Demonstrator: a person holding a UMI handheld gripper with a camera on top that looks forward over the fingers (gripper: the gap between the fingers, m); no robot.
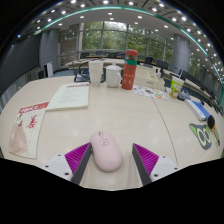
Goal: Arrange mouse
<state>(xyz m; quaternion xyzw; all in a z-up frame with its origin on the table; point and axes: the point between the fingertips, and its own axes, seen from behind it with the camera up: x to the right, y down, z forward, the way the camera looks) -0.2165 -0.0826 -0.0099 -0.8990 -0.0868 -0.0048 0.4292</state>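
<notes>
A pale pink computer mouse [106, 150] lies on the beige table [110, 112], between my two fingers. My gripper [111, 160] is open: the magenta pads [77, 155] stand to either side of the mouse with a gap on each side. The mouse rests on the table on its own, its long axis pointing away from me.
A pale green booklet [69, 96] and a red-and-white leaflet [27, 125] lie to the left. A clear cup [96, 71], a white container [113, 76] and an orange cup [130, 68] stand beyond. Small items [205, 128] lie at the right edge.
</notes>
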